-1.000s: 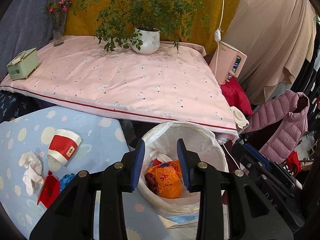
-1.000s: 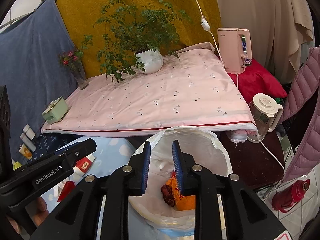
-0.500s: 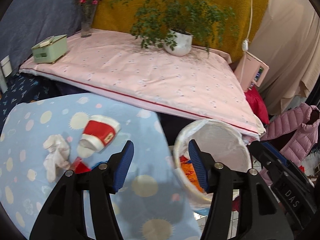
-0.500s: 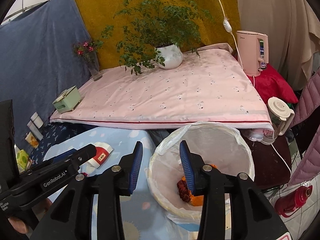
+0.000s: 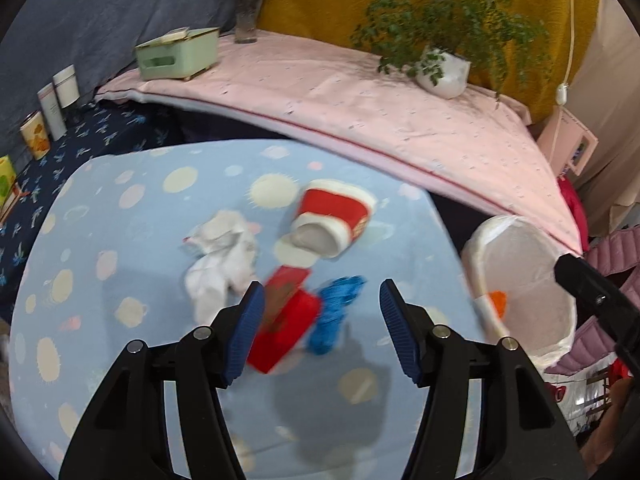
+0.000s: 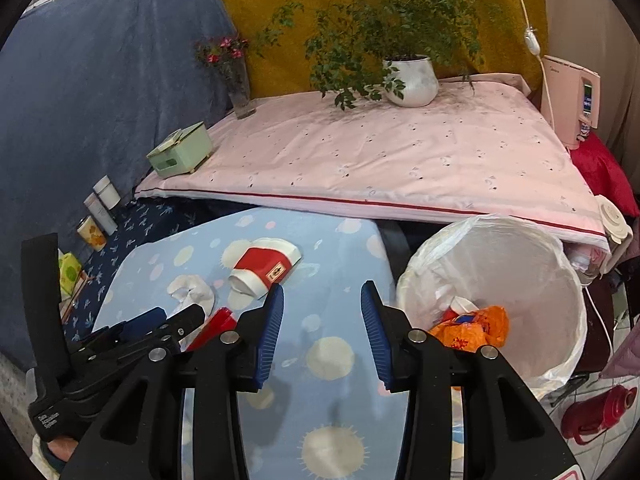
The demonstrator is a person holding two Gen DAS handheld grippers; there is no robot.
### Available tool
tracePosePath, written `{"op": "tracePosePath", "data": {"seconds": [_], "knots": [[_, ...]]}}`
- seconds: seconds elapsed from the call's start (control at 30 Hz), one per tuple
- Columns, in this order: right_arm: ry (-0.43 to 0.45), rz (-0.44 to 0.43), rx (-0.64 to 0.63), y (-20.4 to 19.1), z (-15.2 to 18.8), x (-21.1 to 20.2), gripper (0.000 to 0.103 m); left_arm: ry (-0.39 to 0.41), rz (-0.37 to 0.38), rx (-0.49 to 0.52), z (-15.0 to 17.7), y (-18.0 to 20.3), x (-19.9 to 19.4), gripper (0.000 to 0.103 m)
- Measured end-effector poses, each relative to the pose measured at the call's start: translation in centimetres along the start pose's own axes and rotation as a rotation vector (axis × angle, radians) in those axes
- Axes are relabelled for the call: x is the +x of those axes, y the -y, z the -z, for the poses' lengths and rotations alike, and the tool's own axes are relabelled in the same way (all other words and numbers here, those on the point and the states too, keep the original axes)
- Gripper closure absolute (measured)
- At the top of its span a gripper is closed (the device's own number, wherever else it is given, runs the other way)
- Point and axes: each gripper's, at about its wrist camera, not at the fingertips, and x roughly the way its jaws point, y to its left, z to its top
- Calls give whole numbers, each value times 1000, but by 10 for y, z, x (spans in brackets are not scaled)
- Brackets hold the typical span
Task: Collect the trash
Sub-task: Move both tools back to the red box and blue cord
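Observation:
On the light blue dotted table (image 5: 120,280) lie a crumpled white tissue (image 5: 222,256), a tipped red and white paper cup (image 5: 334,218), a red wrapper (image 5: 286,320) and a blue crumpled piece (image 5: 336,312). My left gripper (image 5: 320,328) is open and empty, just above the red wrapper and blue piece. My right gripper (image 6: 322,330) is open and empty over the table's right part. The white lined trash bin (image 6: 520,256) stands right of the table, with orange trash (image 6: 472,326) inside. The cup (image 6: 266,266) and tissue (image 6: 192,286) also show in the right wrist view.
A pink covered table (image 6: 400,152) behind holds a potted plant (image 6: 408,76), a flower vase (image 6: 240,88) and a green box (image 6: 180,154). A pink kettle (image 6: 572,100) stands at the right. Cans (image 6: 96,220) line the left wall. A red flask (image 6: 596,408) lies on the floor.
Both grippers swung left from over the bin to over the blue table, and both opened wider. The left one now sits over the red wrapper and blue piece.

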Motion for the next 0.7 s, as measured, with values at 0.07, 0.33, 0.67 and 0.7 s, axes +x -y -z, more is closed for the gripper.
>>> {"op": "tracePosePath", "data": {"seconds": [0.07, 0.33, 0.67, 0.7], "knots": [[-24, -8, -17, -12, 6, 9, 63, -21, -10, -10, 6, -13, 6, 47], [-109, -15, -62, -45, 27, 49, 63, -79, -36, -12, 27, -44, 30, 53], [-201, -9, -83, -68, 45, 95, 63, -109, -16, 11, 33, -51, 51, 68], [-210, -9, -83, -68, 46, 99, 63, -113, -10, 11, 33, -52, 53, 79]]}}
